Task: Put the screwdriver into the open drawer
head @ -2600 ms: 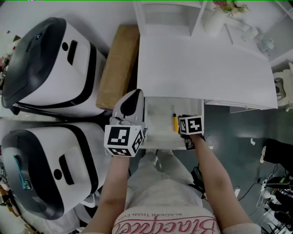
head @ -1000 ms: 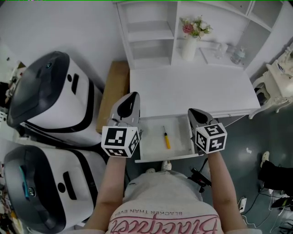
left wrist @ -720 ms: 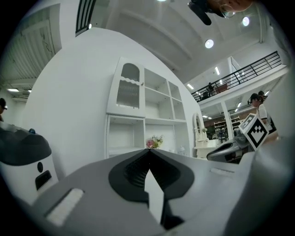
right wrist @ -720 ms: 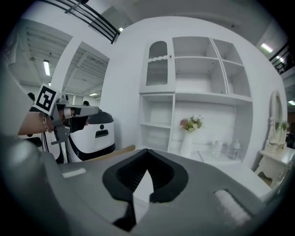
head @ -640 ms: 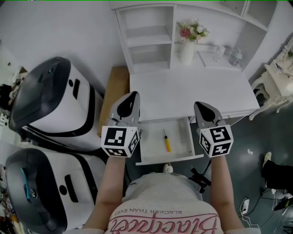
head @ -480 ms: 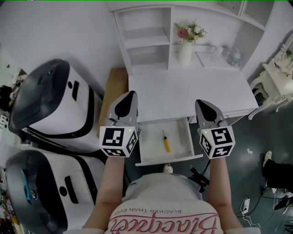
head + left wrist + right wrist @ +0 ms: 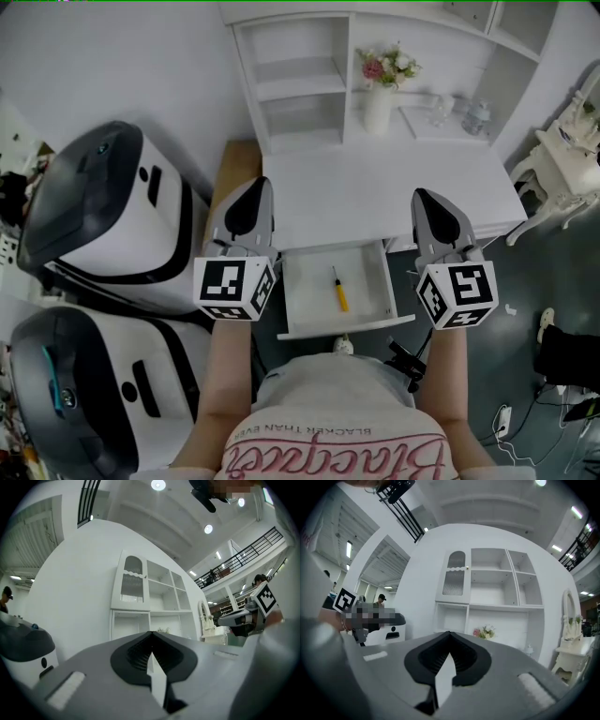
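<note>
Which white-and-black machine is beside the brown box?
The farther machine, upper left in the head view, stands beside the brown box; the nearer machine sits closer to the person.

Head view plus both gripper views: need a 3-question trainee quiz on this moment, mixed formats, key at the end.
1. True or false: the screwdriver lies inside the open drawer.
2. Where does the vase of flowers stand? A: on the floor. B: at the back of the white desk. C: in the drawer.
3. Fill in: the left gripper and the right gripper each have their jaws ____, with nothing between them.

Key: 1 true; 2 B; 3 shut.
</note>
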Demonstrator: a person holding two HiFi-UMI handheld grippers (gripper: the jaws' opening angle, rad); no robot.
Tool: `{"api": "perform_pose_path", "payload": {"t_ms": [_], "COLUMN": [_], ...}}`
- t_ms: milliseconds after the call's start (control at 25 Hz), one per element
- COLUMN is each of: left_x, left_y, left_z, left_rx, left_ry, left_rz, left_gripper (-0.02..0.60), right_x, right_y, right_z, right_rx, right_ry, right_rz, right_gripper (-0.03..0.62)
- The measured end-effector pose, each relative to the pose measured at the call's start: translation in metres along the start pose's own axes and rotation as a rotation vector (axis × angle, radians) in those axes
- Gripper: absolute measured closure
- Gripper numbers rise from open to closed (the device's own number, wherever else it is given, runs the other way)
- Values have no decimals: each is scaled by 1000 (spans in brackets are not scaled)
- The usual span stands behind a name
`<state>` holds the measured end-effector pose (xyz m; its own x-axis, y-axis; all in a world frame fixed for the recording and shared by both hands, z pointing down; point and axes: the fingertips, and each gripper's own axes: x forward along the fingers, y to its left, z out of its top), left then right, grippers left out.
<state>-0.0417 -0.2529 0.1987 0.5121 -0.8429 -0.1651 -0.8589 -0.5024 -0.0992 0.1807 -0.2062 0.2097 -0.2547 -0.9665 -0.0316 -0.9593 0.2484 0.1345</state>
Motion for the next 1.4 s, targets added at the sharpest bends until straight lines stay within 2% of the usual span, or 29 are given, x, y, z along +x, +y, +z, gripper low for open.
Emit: {"api": "perform_pose_path", "payload": {"t_ms": [560,1400], "left_x": [3,-1], "left_y": [7,4], "left_z": [26,44], "left_rx": [12,38], "left_ry": [-62,-100], "left_rz": [-7,-21], "left_gripper": [566,566], "right_x": [-6,-10], "right_y": [-2,-2], "right_z": [32,38], "right_rx": [-45,-53], "right_ry": [-60,-80], "right_rz": [-31,-56], "right_gripper": [592,592]}}
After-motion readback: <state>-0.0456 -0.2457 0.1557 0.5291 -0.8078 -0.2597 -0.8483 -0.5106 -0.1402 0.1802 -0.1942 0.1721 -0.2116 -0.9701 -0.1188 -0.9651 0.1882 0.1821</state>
